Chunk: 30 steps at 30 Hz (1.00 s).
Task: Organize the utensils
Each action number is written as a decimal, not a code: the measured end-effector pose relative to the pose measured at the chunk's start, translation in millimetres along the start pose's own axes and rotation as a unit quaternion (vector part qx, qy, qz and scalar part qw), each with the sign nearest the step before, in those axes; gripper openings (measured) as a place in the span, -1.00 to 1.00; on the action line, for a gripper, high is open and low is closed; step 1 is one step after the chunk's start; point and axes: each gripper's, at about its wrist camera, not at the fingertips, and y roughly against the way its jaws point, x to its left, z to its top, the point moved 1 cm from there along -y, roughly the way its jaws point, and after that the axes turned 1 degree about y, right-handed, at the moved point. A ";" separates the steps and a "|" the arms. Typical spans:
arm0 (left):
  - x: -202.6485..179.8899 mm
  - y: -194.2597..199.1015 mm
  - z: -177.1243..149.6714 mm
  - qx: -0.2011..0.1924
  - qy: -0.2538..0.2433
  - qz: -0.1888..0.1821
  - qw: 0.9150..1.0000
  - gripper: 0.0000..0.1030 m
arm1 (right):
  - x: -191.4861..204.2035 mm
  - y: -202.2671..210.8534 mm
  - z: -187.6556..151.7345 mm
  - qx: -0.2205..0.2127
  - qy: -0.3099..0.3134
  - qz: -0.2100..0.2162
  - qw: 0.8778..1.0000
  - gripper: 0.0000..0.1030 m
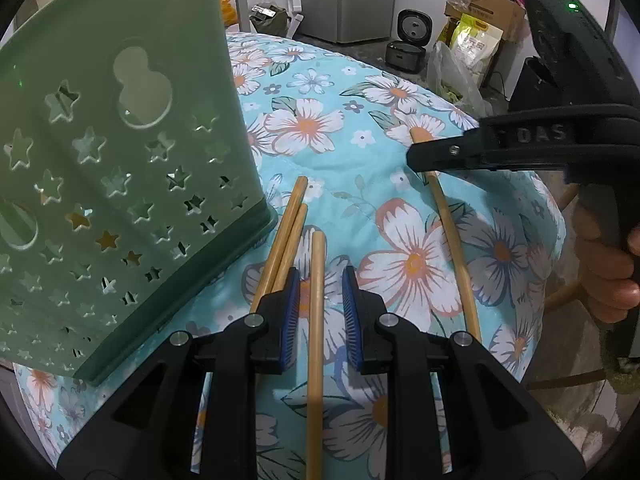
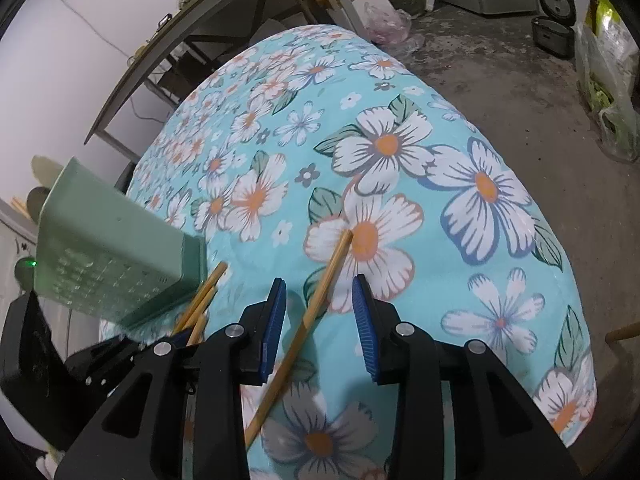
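Several wooden chopsticks lie on the floral tablecloth point(image 1: 320, 128). My left gripper point(image 1: 319, 304) is open, its blue pads on either side of one chopstick point(image 1: 317, 320). Two more chopsticks point(image 1: 286, 236) lie just left of it, by the base of the green perforated utensil holder point(image 1: 120, 184). My right gripper point(image 2: 320, 320) is open over another chopstick point(image 2: 316, 304), which also shows in the left wrist view point(image 1: 452, 236). The right gripper shows from the side in the left wrist view point(image 1: 416, 158). The holder point(image 2: 116, 264) stands to the left in the right wrist view.
The table's right edge drops to a concrete floor point(image 2: 540, 92). A rice cooker point(image 1: 408, 40), bags and a box point(image 1: 480, 20) sit on the floor beyond the far edge. A metal shelf point(image 2: 192, 32) stands behind the table.
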 end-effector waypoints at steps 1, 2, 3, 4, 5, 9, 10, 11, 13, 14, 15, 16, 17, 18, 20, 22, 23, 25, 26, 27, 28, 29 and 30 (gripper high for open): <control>-0.1 0.2 0.0 0.000 0.001 0.000 1.000 -0.60 | 0.9 -1.9 1.5 -0.003 -0.002 -0.003 1.000 -0.34; 0.2 0.3 0.0 0.000 0.001 -0.001 1.000 -0.60 | 2.9 -4.2 3.1 -0.008 -0.001 -0.009 1.000 -0.34; 0.3 0.5 0.0 0.000 0.002 -0.001 1.000 -0.60 | 4.9 -6.2 3.8 -0.012 0.002 -0.015 1.000 -0.34; 0.6 0.7 0.1 0.000 0.003 -0.002 1.000 -0.60 | 7.4 -8.5 4.0 -0.016 0.006 -0.022 1.000 -0.34; 0.9 0.7 -0.2 -0.001 0.004 -0.003 1.000 -0.60 | 8.7 -9.7 5.0 -0.019 0.009 -0.027 0.999 -0.39; 2.2 0.7 -0.5 -0.001 0.009 -0.006 1.000 -0.60 | 11.2 -11.9 5.4 -0.031 0.026 -0.055 0.998 -0.68; 2.4 0.7 -0.6 -0.001 0.009 -0.007 1.000 -0.60 | 9.5 -10.8 5.2 -0.031 0.023 -0.053 0.998 -0.69; 3.1 0.3 -0.4 -0.001 0.009 -0.007 1.000 -0.60 | 6.6 -9.5 5.4 -0.030 0.018 -0.045 0.998 -0.70; 3.1 0.2 -0.1 -0.001 0.010 -0.008 1.000 -0.60 | 2.4 -6.4 3.5 -0.030 0.008 -0.033 0.999 -0.73; 3.4 -0.1 0.5 -0.001 0.011 -0.008 1.000 -0.60 | 1.3 -5.0 3.1 -0.030 0.003 -0.024 0.999 -0.75; 3.9 -0.2 0.9 -0.002 0.012 -0.009 1.000 -0.60 | 0.6 -4.4 3.1 -0.030 0.000 -0.019 0.999 -0.78; 4.5 -0.3 1.3 -0.003 0.014 -0.010 1.000 -0.60 | 0.1 -3.6 2.6 -0.030 -0.003 -0.012 0.999 -0.79; 4.7 -0.4 1.4 -0.004 0.014 -0.011 1.000 -0.60 | -0.3 -2.4 2.0 -0.029 -0.006 -0.003 1.000 -0.82; 5.2 -0.5 1.4 -0.006 0.016 -0.012 1.000 -0.61 | 0.1 -1.6 1.4 -0.029 -0.009 0.004 1.000 -0.86; 8.1 0.6 1.1 -0.010 0.022 -0.012 1.000 -0.78 | 1.4 1.7 0.5 -0.031 -0.011 0.013 0.999 -0.88; 12.2 6.3 0.3 -0.018 0.032 -0.022 0.999 -0.88 | 4.6 8.0 0.2 -0.038 -0.010 0.018 0.999 -0.88; 13.8 9.7 0.2 -0.023 0.035 -0.024 0.999 -0.88 | 6.3 13.5 0.4 -0.044 -0.008 0.023 0.999 -0.88; 16.2 19.9 0.1 -0.039 0.038 -0.029 0.998 -0.89 | 8.7 22.8 1.4 -0.055 -0.008 0.033 0.998 -0.88; 17.5 27.2 0.1 -0.049 0.040 -0.035 0.997 -0.89 | 11.0 30.0 2.4 -0.062 -0.006 0.041 0.997 -0.89; 18.6 32.4 -0.2 -0.056 0.042 -0.037 0.997 -0.89 | 13.2 35.3 2.8 -0.068 -0.004 0.046 0.997 -0.89; 19.9 38.2 -0.1 -0.063 0.046 -0.038 0.996 -0.89 | 14.1 38.8 3.2 -0.072 -0.003 0.049 0.996 -0.89; 22.7 45.6 0.2 -0.071 0.052 -0.041 0.995 -0.89 | 17.1 45.0 4.2 -0.079 0.000 0.055 0.995 -0.88; 25.1 52.3 0.5 -0.079 0.058 -0.046 0.994 -0.89 | 19.3 50.3 5.0 -0.085 0.002 0.059 0.995 -0.88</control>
